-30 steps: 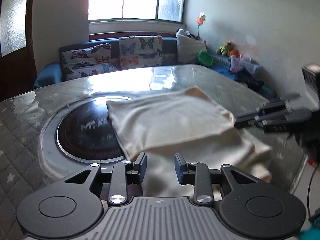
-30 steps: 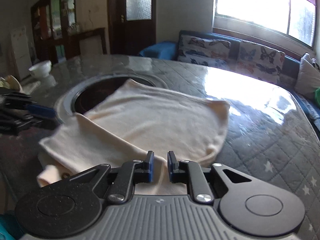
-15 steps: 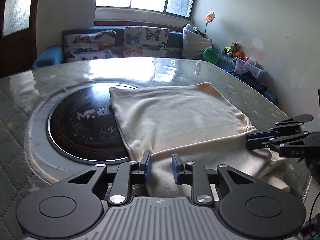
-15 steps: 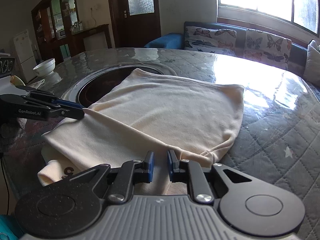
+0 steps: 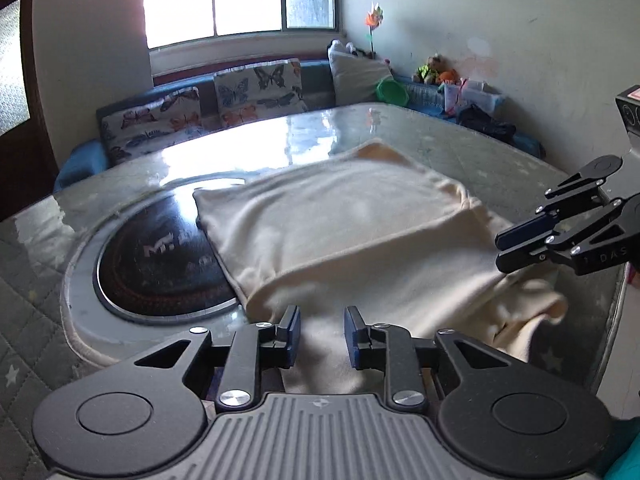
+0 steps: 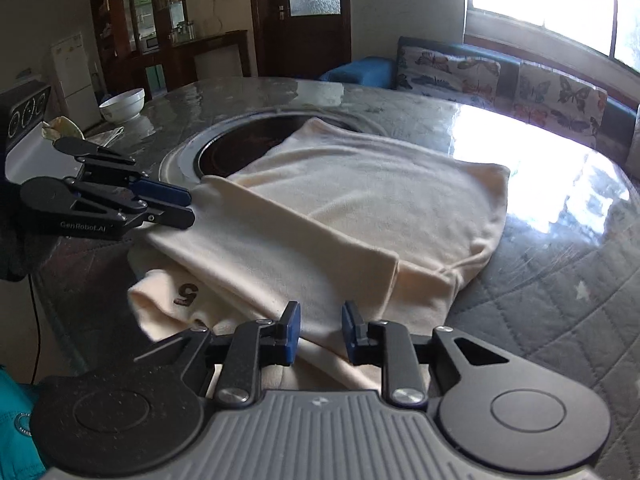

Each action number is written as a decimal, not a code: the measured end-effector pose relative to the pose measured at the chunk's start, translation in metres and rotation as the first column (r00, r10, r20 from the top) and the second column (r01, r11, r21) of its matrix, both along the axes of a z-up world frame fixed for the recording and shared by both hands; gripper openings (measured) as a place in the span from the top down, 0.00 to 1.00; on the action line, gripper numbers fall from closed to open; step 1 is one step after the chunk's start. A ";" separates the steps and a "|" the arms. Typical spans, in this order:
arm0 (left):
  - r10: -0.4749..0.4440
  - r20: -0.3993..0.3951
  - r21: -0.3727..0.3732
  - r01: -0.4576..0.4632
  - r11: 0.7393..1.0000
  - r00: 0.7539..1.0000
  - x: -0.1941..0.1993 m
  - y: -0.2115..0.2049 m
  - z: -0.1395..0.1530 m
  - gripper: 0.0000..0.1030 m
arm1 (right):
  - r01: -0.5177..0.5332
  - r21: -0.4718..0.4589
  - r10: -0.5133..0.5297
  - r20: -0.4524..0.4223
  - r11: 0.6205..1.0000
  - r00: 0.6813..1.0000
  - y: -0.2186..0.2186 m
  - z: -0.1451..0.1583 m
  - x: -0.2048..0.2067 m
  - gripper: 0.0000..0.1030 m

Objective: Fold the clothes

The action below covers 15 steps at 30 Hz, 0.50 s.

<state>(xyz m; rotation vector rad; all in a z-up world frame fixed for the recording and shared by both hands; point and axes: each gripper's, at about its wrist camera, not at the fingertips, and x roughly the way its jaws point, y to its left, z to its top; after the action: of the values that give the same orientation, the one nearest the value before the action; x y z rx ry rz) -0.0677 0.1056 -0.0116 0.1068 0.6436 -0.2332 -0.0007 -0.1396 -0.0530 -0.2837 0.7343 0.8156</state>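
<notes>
The cream garment (image 6: 360,216) lay folded on the glass-topped table (image 6: 560,264), its far corner over the dark round inset (image 5: 160,256). A printed "5" showed on a lower layer; the rest was tucked under. The right gripper (image 6: 319,334) had just been opening, jaws apart above the near edge. The left gripper (image 5: 322,332) was released too, gripping nothing.

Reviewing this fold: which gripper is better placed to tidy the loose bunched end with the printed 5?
Probably the left gripper. In the right wrist view it sits at the garment's edge, directly above the bunched end. The right gripper, its jaws just opened, is over the folded part, further along.
</notes>
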 end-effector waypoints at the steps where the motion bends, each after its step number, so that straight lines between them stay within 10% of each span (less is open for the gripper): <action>1: -0.003 0.010 -0.004 0.003 1.000 1.000 0.001 -0.001 0.003 0.74 | 0.002 0.006 -0.002 0.012 1.000 1.000 0.000 0.003 0.002 0.78; 15: 0.010 -0.011 0.013 -0.010 1.000 1.000 0.026 -0.006 -0.003 0.67 | 0.055 0.020 -0.055 0.025 0.998 0.998 0.003 -0.006 0.032 0.73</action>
<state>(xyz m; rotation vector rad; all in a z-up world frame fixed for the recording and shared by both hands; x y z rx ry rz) -0.0418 0.0993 -0.0144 0.1145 0.6565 -0.2204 0.0317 -0.1364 -0.0595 -0.2553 0.7075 0.7652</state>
